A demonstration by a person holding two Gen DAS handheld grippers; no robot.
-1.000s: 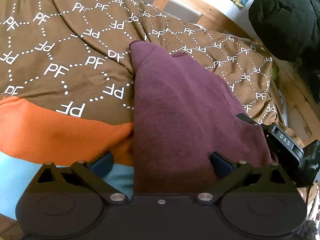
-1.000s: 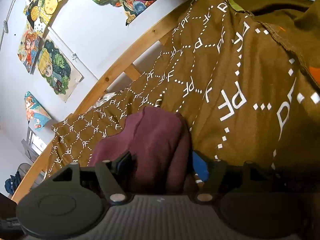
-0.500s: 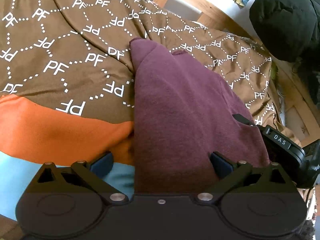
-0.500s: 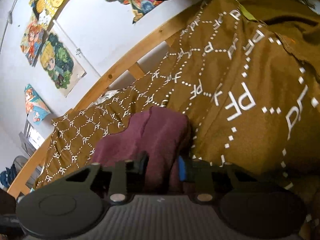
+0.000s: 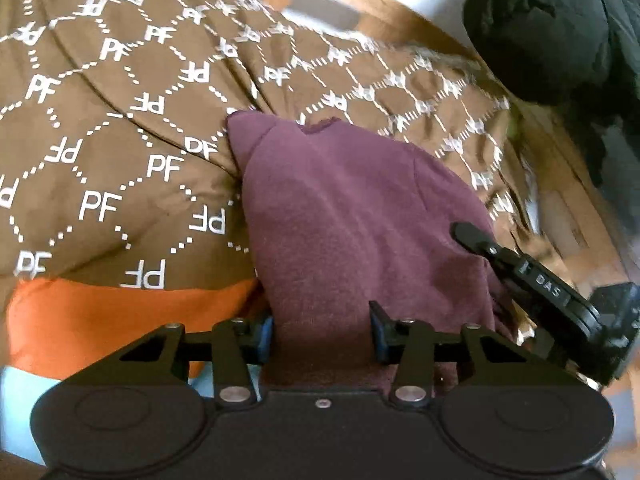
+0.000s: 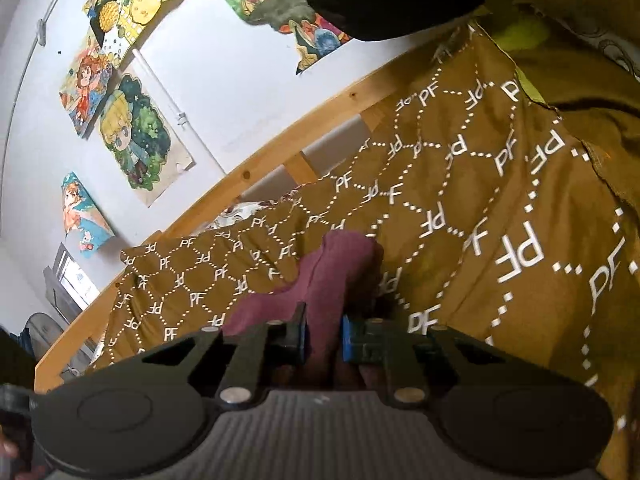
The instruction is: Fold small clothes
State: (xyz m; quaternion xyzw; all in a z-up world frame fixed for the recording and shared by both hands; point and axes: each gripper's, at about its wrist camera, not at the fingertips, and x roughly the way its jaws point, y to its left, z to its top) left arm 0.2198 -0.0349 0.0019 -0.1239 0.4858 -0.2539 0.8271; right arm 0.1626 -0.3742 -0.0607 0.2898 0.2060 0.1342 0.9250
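A maroon garment [image 5: 360, 216] lies on a brown bedspread [image 5: 120, 152] printed with white "PF" letters. My left gripper [image 5: 320, 330] has the garment's near edge between its blue pads; its jaws are closing and the pads press the bunched cloth. In the right wrist view my right gripper [image 6: 323, 338] pinches another fold of the maroon garment [image 6: 332, 268], its jaws still closing on it. One black finger [image 5: 468, 236] of the right gripper shows at the garment's right edge in the left wrist view. Both held edges are raised off the bed.
An orange band [image 5: 120, 312] and a light blue strip [image 5: 20, 396] of bedding lie near left. A wooden bed rail [image 6: 256, 168] runs behind the bedspread, with posters [image 6: 136, 140] on the white wall. A black bundle [image 5: 552, 28] sits at top right.
Both grippers went from open around the maroon cloth to pinched on it, the right first. Both have risen, and the garment's near edge has lifted with them.
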